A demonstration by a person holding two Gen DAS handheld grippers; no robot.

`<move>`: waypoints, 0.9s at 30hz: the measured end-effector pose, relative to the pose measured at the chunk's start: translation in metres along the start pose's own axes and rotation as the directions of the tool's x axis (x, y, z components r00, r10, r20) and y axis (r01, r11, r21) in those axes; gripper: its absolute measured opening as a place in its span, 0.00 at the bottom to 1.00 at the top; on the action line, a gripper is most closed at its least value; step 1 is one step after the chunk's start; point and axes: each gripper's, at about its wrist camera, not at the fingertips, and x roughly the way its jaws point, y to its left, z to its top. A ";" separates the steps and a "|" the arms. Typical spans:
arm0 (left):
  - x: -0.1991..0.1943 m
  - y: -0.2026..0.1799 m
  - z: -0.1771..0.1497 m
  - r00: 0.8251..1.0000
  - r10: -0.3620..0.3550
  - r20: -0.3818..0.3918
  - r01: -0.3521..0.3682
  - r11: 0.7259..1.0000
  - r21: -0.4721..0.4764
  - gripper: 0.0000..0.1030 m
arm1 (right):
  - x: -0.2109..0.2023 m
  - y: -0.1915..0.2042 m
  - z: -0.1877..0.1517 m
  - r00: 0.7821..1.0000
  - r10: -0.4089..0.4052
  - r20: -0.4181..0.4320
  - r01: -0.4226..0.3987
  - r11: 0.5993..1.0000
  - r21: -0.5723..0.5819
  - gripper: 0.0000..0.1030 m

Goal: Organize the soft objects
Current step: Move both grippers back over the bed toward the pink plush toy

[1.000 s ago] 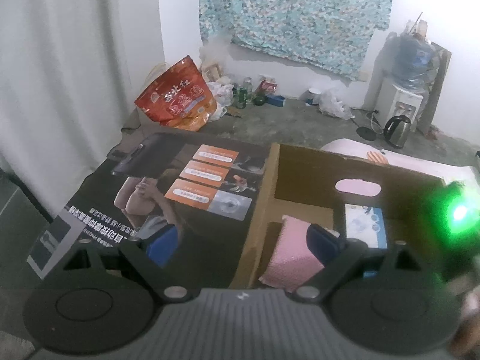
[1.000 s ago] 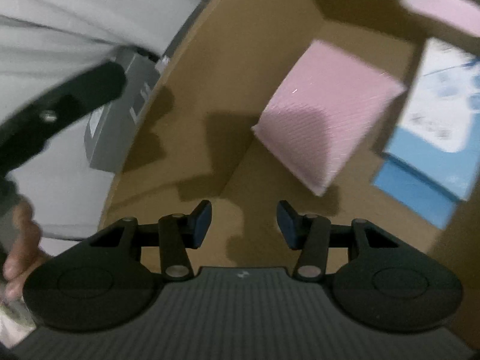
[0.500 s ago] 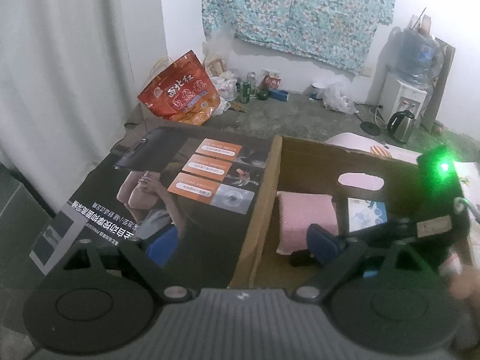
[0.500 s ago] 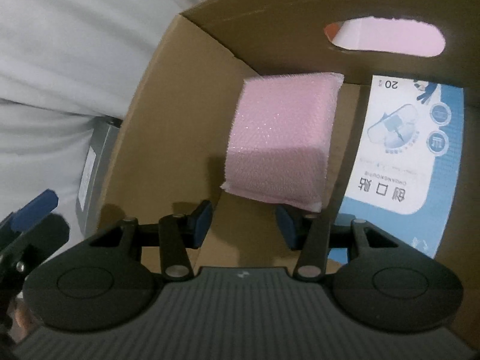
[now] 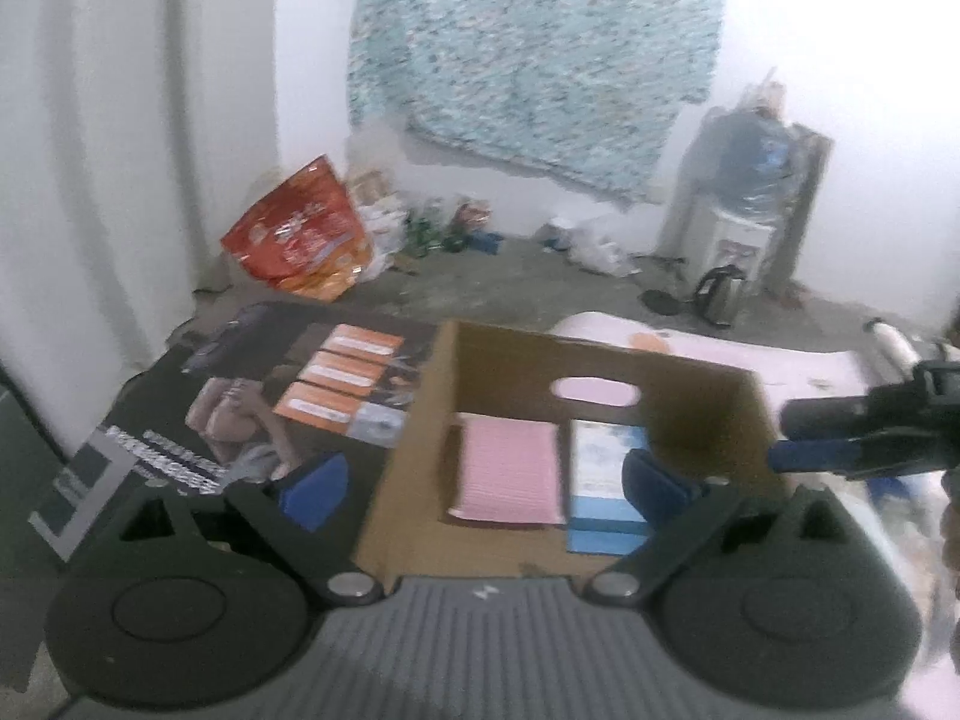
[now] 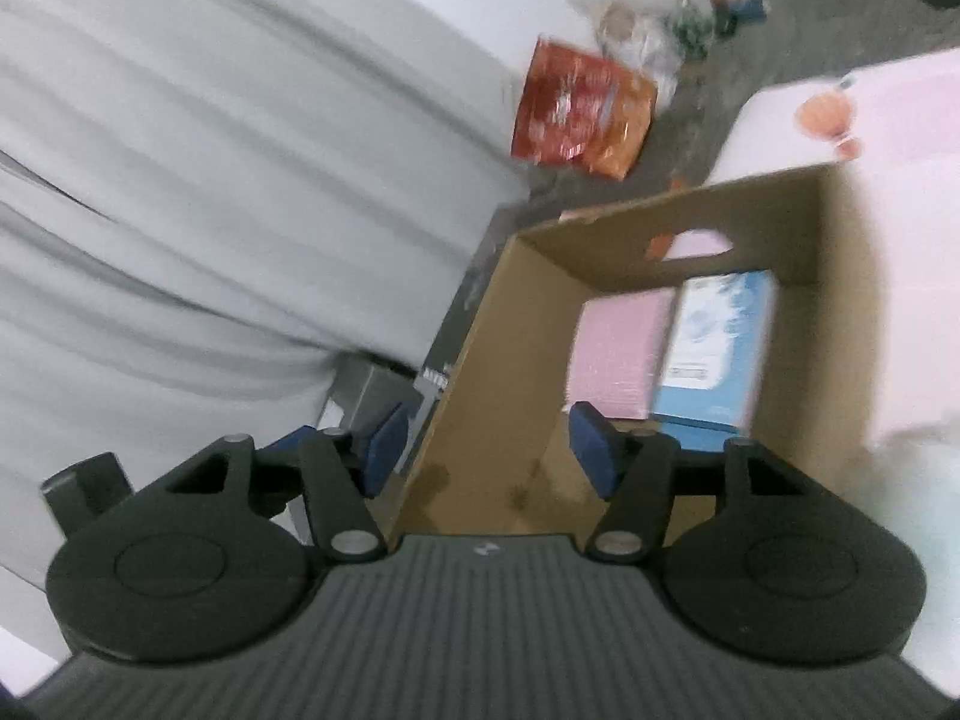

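Note:
An open cardboard box [image 5: 600,363] stands on a pink surface. Inside lie a pink sponge pad [image 5: 507,471] on the left and a blue and white packet [image 5: 606,480] on the right. My left gripper [image 5: 480,489] is open and empty, above the box's near edge. My right gripper [image 6: 489,450] is open and empty, raised above the box's near left wall [image 6: 492,372]; the pink pad [image 6: 618,348] and the packet [image 6: 714,348] show inside. The right gripper also shows at the right edge of the left wrist view [image 5: 864,438].
A dark printed box flap [image 5: 288,408] spreads left of the box. A red bag [image 5: 300,240], bottles, a water dispenser [image 5: 744,204] and a kettle [image 5: 717,294] stand on the floor by the far wall. A grey curtain [image 6: 210,180] hangs on the left.
My right gripper has pulled up and back out of the box, leaving the pink pad lying inside. My left gripper has shifted right, over the box's near edge.

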 end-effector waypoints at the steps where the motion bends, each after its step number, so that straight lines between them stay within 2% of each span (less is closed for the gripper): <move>1: -0.005 -0.005 -0.003 1.000 -0.016 0.003 0.016 1.000 0.003 0.97 | -0.015 -0.003 -0.008 1.000 -0.014 0.021 0.014 1.000 -0.007 0.59; 5: -0.028 -0.031 -0.020 0.996 -0.092 0.009 0.092 0.995 0.035 0.97 | -0.087 -0.024 -0.052 0.985 -0.121 0.122 0.126 0.991 -0.033 0.59; 8: -0.044 -0.055 -0.035 0.988 -0.157 0.005 0.156 0.985 0.072 0.97 | -0.147 -0.046 -0.091 0.958 -0.181 0.221 0.184 0.983 0.008 0.60; 11: -0.057 -0.078 -0.052 0.976 -0.218 -0.002 0.217 0.972 0.085 0.97 | -0.196 -0.066 -0.129 0.918 -0.245 0.311 0.233 0.969 0.076 0.63; 13: -0.062 -0.096 -0.064 0.963 -0.270 -0.002 0.269 0.958 0.100 0.97 | -0.231 -0.079 -0.157 0.881 -0.303 0.364 0.275 0.953 0.128 0.65; 15: -0.065 -0.117 -0.076 0.952 -0.306 -0.010 0.304 0.943 0.132 0.97 | -0.252 -0.096 -0.186 0.848 -0.347 0.400 0.302 0.937 0.173 0.66; 20: -0.075 -0.177 -0.103 0.924 -0.381 -0.009 0.373 0.900 0.227 0.97 | -0.276 -0.126 -0.249 0.786 -0.425 0.449 0.328 0.902 0.281 0.68; 22: -0.077 -0.197 -0.112 0.906 -0.423 -0.017 0.413 0.876 0.248 0.97 | -0.282 -0.136 -0.274 0.773 -0.442 0.456 0.328 0.892 0.310 0.68; 25: -0.070 -0.229 -0.126 0.874 -0.480 -0.071 0.481 0.835 0.267 0.97 | -0.283 -0.152 -0.298 0.758 -0.458 0.464 0.321 0.882 0.346 0.68; 27: -0.065 -0.246 -0.132 0.867 -0.486 -0.108 0.496 0.823 0.279 0.97 | -0.283 -0.159 -0.307 0.751 -0.466 0.468 0.318 0.876 0.362 0.69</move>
